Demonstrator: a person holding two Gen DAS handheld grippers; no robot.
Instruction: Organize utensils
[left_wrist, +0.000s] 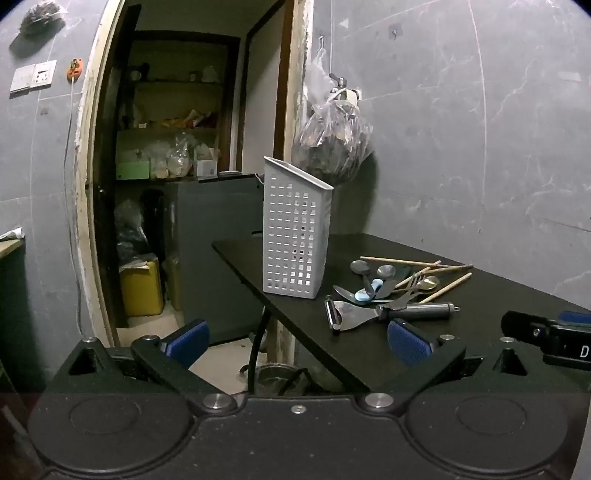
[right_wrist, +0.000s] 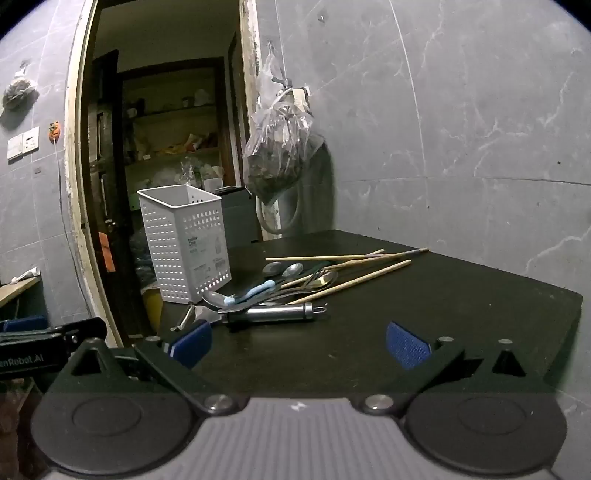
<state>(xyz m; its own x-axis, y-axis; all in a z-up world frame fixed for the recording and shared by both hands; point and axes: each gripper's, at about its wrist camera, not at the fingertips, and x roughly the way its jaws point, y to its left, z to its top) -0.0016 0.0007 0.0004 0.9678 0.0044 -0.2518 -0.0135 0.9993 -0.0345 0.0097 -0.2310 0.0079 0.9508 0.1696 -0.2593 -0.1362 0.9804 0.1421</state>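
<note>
On black table (right_wrist: 443, 314), peeler (right_wrist: 273, 313) lengthwise left-right, blade toward upright basket (right_wrist: 184, 243).

Landmark: open doorway (left_wrist: 177, 166).
- Clear plastic bag (left_wrist: 332, 144) of dark contents hangs on grey tiled wall (left_wrist: 461, 147), just right of doorway.
- Wall switch plate (left_wrist: 33, 75) and small orange holder (left_wrist: 75, 69) left of doorway; second bagged bundle (left_wrist: 40, 16) above them.
- Through doorway: cluttered shelves (left_wrist: 173, 129), grey cabinet (left_wrist: 218, 236), yellow jerrycan (left_wrist: 142, 288) on floor.
</note>
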